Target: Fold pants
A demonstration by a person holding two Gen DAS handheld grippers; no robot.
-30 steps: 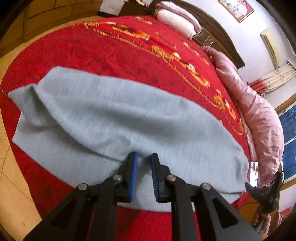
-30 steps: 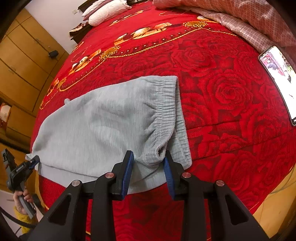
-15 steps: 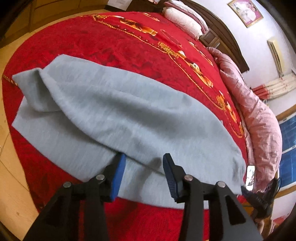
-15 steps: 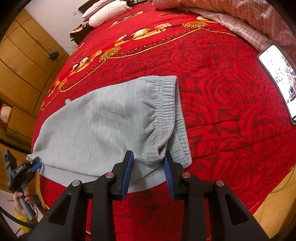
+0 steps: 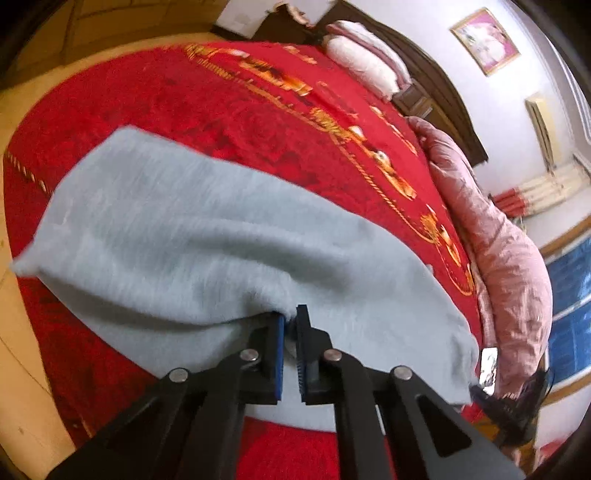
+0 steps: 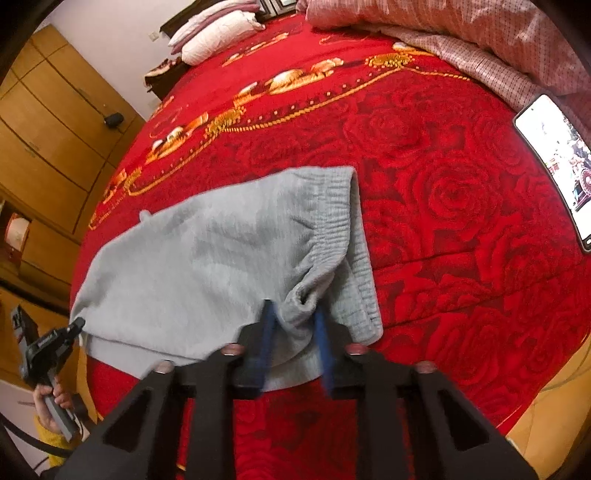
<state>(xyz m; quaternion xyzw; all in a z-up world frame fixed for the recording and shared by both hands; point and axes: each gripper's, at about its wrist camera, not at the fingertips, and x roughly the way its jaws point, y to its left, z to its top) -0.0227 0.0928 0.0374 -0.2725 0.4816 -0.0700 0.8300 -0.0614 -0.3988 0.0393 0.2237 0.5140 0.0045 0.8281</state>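
Note:
Grey sweatpants lie lengthwise near the front edge of a red bed, one leg folded over the other. My left gripper is shut on the near folded edge of the leg fabric, which lifts slightly at the fingertips. In the right wrist view the pants end in a ribbed elastic waistband. My right gripper pinches a bunched corner of that waistband between its blue pads. The left gripper shows at the far left of that view, held by a hand.
The red rose-patterned bedspread stretches beyond the pants. A lit phone lies near the right edge. A pink quilt and pillows sit at the back. A wooden wardrobe stands left, and floor shows at the bed's edge.
My left gripper opened half a second ago and has now closed on the folded leg edge, lifting it. My right gripper's fingers have narrowed onto the waistband bunch.

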